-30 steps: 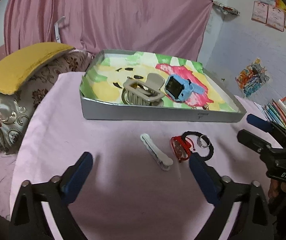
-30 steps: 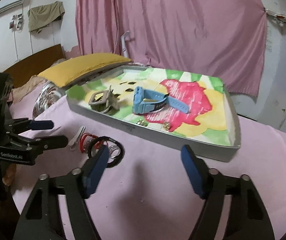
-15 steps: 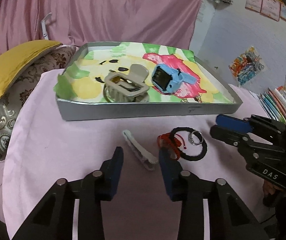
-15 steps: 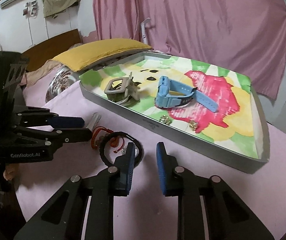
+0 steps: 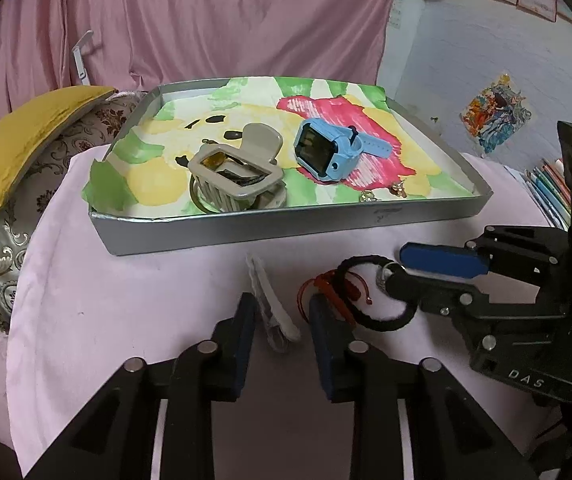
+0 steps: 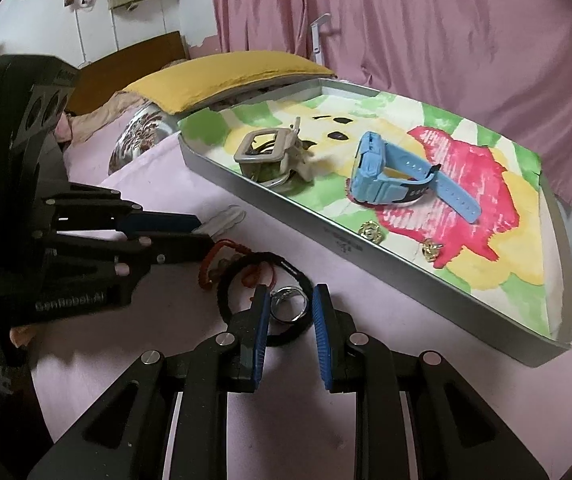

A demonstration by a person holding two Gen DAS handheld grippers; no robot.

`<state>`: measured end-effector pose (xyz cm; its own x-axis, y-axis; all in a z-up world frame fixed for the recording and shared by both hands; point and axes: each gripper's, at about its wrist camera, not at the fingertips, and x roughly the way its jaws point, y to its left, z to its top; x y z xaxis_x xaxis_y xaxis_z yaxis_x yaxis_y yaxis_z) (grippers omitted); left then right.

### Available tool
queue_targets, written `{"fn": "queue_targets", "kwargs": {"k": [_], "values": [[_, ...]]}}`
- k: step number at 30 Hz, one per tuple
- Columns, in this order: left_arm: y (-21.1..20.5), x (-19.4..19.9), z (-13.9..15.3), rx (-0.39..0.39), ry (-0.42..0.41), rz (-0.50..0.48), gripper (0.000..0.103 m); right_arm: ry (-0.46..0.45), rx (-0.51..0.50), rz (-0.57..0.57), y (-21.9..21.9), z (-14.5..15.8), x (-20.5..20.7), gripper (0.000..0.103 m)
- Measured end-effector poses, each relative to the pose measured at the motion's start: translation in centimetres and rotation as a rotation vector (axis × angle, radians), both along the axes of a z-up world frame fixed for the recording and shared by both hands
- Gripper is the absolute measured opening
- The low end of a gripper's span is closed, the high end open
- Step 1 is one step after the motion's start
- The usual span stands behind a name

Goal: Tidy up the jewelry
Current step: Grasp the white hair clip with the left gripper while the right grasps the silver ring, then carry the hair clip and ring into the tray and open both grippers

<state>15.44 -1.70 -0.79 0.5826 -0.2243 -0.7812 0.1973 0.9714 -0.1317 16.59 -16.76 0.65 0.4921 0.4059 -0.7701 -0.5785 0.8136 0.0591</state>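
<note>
**Jewelry half sorted: 4 pcs still on the cloth, both claws lined up**

Jewelry is split btw the tray and the pink cloth in front of it. Done, judging by where things lie: beige claw clip, blue watch and two small gold pieces near the tray's front wall sit inside, on the painted liner. Left, all outside and close together just in front of the tray: white hair clip, red cord bracelet, black cord loop and silver ring, the ring lying inside the black loop. So roughly half to go, imo.

Left gripper: jaws partly closed, a narrow gap left, w/ the near end of the white hair clip between the pads. Pads seem not to touch it yet, so not gripping; the right pad sits at the edge of the red bracelet.

Right gripper: same story, jaws narrowed but not shut, straddling the silver ring. Its left pad looks v. close to or touching the ring; can't tell which. Its fingers also overlap the black loop, so a squeeze may catch the loop too. Nothing is lifted by either claw.
</note>
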Motion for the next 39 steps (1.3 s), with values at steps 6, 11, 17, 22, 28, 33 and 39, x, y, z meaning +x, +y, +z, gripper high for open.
{"fn": "queue_targets", "kwargs": {"k": [6,11,17,22,28,33,39], "values": [[0.8,0.3,-0.2,-0.039,0.012,0.010,0.014,0.009,-0.006,0.010,0.4,-0.2,0.2,0.020],[0.7,0.1,-0.2,-0.022,0.014,-0.010,0.014,0.005,-0.016,0.017,0.6,-0.2,0.2,0.020],[0.4,-0.1,-0.2,0.008,0.010,-0.036,0.014,-0.004,-0.034,0.016,0.7,-0.2,0.0,0.019],[0.4,-0.6,-0.1,-0.006,-0.002,-0.042,0.013,-0.020,-0.029,0.002,0.4,0.0,-0.4,0.018],[1.0,-1.3,0.2,-0.071,-0.036,-0.019,0.013,-0.053,0.006,-0.036,-0.8,0.7,-0.9,0.018],[1.4,-2.3,1.5,-0.125,-0.134,-0.001,0.013,-0.133,0.091,-0.095,-2.1,2.0,-1.6,0.018],[1.7,-2.8,3.6,-0.180,-0.307,0.045,0.013,-0.301,0.204,-0.171,-2.9,4.5,-2.2,0.018]]}}
